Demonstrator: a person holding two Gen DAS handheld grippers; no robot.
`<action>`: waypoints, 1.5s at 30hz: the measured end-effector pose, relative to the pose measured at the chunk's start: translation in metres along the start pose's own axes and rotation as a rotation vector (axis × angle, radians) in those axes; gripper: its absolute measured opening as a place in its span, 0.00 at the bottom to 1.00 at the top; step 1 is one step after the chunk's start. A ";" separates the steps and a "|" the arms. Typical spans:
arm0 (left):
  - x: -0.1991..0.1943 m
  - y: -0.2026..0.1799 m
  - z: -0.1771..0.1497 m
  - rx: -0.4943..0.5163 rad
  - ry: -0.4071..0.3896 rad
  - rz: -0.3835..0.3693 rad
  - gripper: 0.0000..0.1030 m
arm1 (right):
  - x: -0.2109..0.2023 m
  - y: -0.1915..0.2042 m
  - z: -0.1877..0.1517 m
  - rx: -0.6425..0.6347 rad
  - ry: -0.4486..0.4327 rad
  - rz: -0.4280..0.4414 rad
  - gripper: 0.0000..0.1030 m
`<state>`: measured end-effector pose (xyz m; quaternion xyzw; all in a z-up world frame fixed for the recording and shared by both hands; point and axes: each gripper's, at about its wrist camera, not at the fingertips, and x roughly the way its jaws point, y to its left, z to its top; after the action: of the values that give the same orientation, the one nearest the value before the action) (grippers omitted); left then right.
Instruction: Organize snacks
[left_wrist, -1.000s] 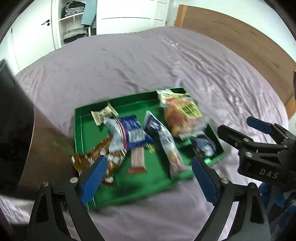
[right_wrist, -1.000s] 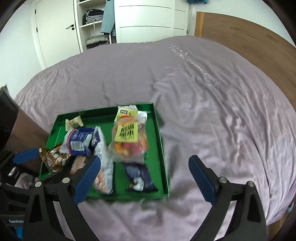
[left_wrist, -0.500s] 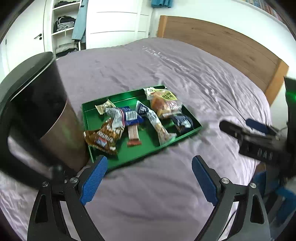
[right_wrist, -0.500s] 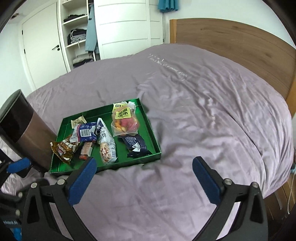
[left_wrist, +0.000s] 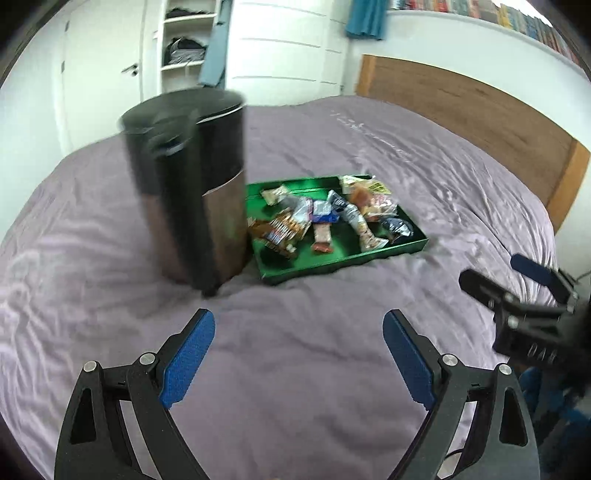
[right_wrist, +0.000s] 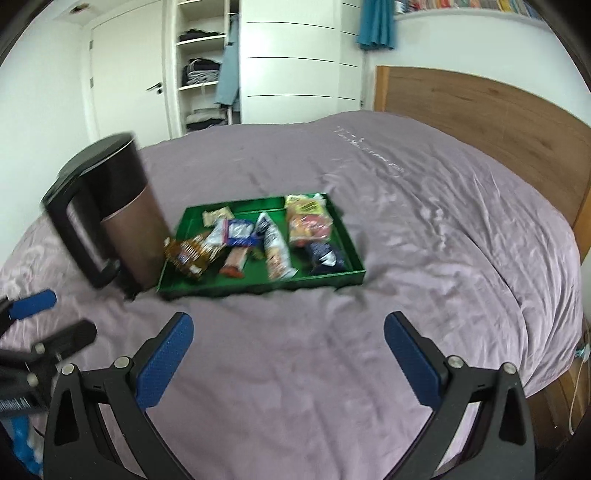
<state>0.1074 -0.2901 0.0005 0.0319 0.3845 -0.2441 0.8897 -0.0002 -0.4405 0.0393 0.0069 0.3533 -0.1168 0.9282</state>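
A green tray (left_wrist: 343, 258) (right_wrist: 332, 278) lies on the purple bed, filled with several snack packets: a brown wrapper (right_wrist: 188, 253) hanging over its left edge, a blue-white pack (right_wrist: 238, 232), a long white packet (right_wrist: 275, 251), a clear bag of orange snacks (right_wrist: 308, 221) and a dark blue packet (right_wrist: 327, 256). My left gripper (left_wrist: 297, 354) hovers open over bare sheet, well short of the tray. My right gripper (right_wrist: 288, 356) is open too, nothing between its fingers. Each gripper shows at the edge of the other's view, the right one (left_wrist: 524, 291) and the left one (right_wrist: 37, 321).
A dark cylindrical bin with a handle (left_wrist: 188, 192) (right_wrist: 110, 214) stands on the bed against the tray's left side. A wooden headboard (right_wrist: 498, 110) runs along the right. White wardrobes with open shelves (right_wrist: 203, 66) stand behind the bed (right_wrist: 406, 221).
Both grippers have pulled back from the tray, which now looks smaller and farther away. The bin has come fully into view at the left. Jaws stay wide apart.
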 end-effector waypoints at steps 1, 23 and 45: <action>-0.003 0.004 -0.003 -0.016 0.004 0.012 0.87 | -0.003 0.003 -0.003 -0.004 0.000 0.004 1.00; -0.039 0.019 -0.039 -0.050 0.026 0.129 0.87 | -0.025 0.020 -0.034 0.028 0.000 0.064 1.00; -0.009 0.034 -0.043 -0.040 0.058 0.121 0.87 | 0.011 0.021 -0.044 0.039 0.054 0.061 1.00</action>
<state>0.0890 -0.2461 -0.0275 0.0441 0.4122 -0.1812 0.8918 -0.0164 -0.4180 -0.0022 0.0389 0.3753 -0.0950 0.9212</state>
